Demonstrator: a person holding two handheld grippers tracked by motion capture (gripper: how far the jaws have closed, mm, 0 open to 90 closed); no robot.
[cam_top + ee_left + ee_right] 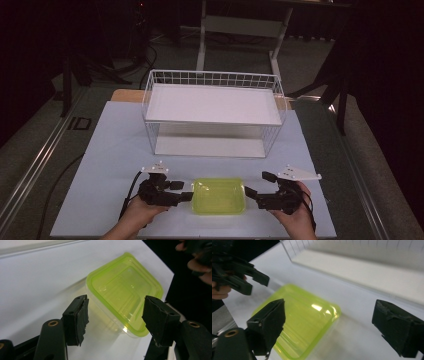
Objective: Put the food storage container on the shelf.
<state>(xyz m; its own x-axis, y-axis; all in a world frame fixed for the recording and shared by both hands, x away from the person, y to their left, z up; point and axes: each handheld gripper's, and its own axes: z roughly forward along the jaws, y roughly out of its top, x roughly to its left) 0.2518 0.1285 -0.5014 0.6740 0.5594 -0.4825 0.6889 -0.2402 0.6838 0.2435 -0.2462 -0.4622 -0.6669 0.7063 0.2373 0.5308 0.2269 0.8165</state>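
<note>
A clear shallow box with a yellow-green lid point(219, 196) lies flat near the table's front edge, between my two grippers. My left gripper point(181, 190) is open at the box's left end; in the left gripper view its jaws straddle the near edge of the box point(125, 292) without touching it. My right gripper point(259, 186) is open at the box's right end; in the right gripper view the box point(299, 320) lies just beyond the wide-apart jaws, with the left gripper point(255, 281) farther off.
A white wire basket rack point(213, 112) with a flat white shelf on top and another below stands at the back of the white table point(110, 150). Dark floor and a desk frame point(240, 30) lie beyond.
</note>
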